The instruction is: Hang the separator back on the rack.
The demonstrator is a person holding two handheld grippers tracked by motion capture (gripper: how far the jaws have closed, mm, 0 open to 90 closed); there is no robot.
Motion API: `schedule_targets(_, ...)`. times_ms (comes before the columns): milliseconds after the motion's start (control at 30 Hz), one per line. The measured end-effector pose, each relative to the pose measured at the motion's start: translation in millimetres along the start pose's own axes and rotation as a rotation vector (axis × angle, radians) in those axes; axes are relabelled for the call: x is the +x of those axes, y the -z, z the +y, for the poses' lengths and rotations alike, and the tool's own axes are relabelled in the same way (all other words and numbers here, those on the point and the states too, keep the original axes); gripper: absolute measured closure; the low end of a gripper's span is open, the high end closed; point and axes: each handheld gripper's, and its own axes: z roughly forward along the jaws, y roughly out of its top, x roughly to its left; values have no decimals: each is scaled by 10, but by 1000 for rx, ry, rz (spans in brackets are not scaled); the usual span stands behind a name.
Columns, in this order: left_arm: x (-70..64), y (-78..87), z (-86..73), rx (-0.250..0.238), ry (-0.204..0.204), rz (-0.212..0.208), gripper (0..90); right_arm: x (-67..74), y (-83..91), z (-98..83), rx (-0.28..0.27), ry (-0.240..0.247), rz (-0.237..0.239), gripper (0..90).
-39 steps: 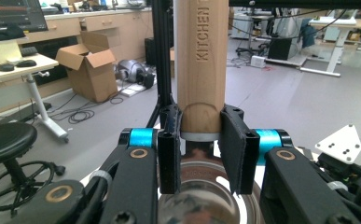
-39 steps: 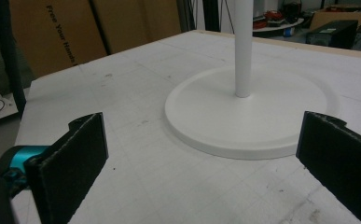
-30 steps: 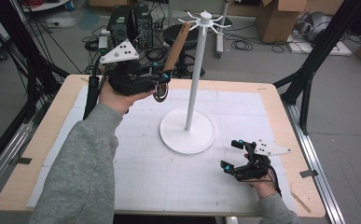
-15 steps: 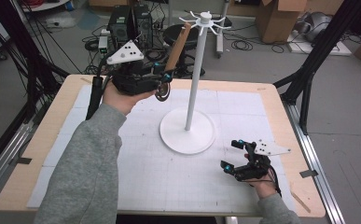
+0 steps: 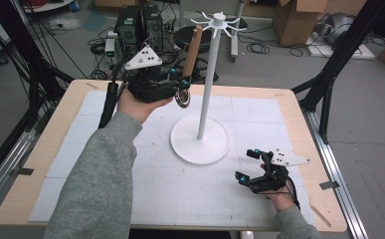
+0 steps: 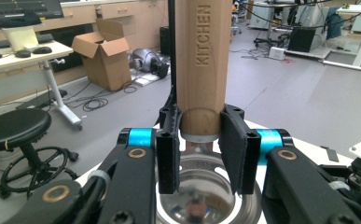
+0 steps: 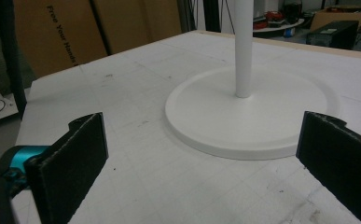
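Note:
My left gripper [image 5: 182, 85] [image 6: 200, 136] is held above the table's far left part, shut on a kitchen utensil [image 5: 192, 50]. Its wooden handle [image 6: 201, 60], stamped KITCHEN, rises between the pads, and its round metal head [image 5: 182, 98] [image 6: 199, 196] hangs below them. The handle's top reaches close to the hooks [image 5: 219, 21] of a white stand, left of the pole [image 5: 207, 84]. The stand's round base [image 5: 200, 140] [image 7: 253, 116] rests mid-table. My right gripper [image 5: 246, 164] [image 7: 204, 158] lies low near the front right, open, with nothing between its pads, facing the base.
A white gridded mat [image 5: 180, 184] covers the wooden table [image 5: 41, 154]. Black frame legs [image 5: 329, 74] stand at both sides. On the floor beyond the far edge are a computer tower [image 5: 135, 25], a stool [image 6: 17, 130], cables and cardboard boxes [image 5: 299, 20].
My left gripper has risen and shifted right with the utensil, bringing the handle nearer the stand's pole and hooks. The right gripper has stayed put.

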Motion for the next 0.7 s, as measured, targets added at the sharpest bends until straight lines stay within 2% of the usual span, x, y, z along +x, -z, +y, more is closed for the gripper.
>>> schedule_targets(100, -18, 23, -25, -6, -25, -7, 612, 4, 1, 1, 0, -5, 1, 12)
schedule_targets(167, -28, 58, -53, -14, -63, -2, 570, -1, -5, -2, 1, 2, -1, 12)
schedule_targets(300, -36, 146, -134, -32, -64, -31, 475, 9, -17, -6, 13, 6, 0, 12)
schedule_targets(467, -26, 244, -246, -21, -87, -71, 311, 7, -13, -7, 13, 8, -3, 12)
schedule_targets(567, -24, 291, -318, -13, -104, -70, 235, 1, -13, -7, 13, 10, -7, 12)
schedule_targets(700, -6, 361, -426, -12, -99, -54, 205, -2, -21, -12, 19, 8, -4, 12)
